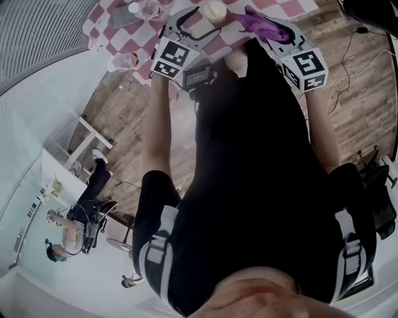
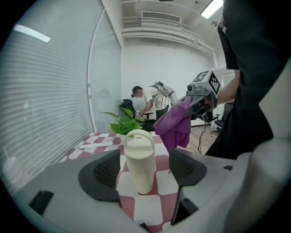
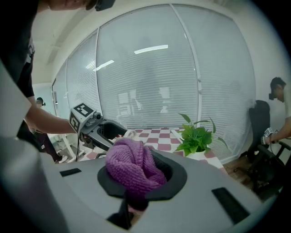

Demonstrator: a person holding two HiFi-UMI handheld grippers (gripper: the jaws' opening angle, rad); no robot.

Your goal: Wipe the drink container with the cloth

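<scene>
A cream drink container (image 2: 138,161) with a loop handle stands upright on the red-and-white checked table (image 2: 136,209). My left gripper (image 2: 143,172) is open, with the container between its jaws and a gap on each side. In the head view the container's lid (image 1: 215,11) shows just right of the left gripper (image 1: 186,22). My right gripper (image 3: 136,182) is shut on a bunched purple cloth (image 3: 132,168). Seen from the left gripper view, the cloth (image 2: 175,125) hangs from the right gripper (image 2: 200,98), above and to the right of the container, apart from it.
A potted green plant (image 3: 195,139) stands on the table's far side, behind the container. A clear plastic bottle (image 1: 124,61) and glassware (image 1: 146,9) sit at the table's left. Window blinds (image 3: 150,82) run along one side. A person (image 2: 145,102) works in the background.
</scene>
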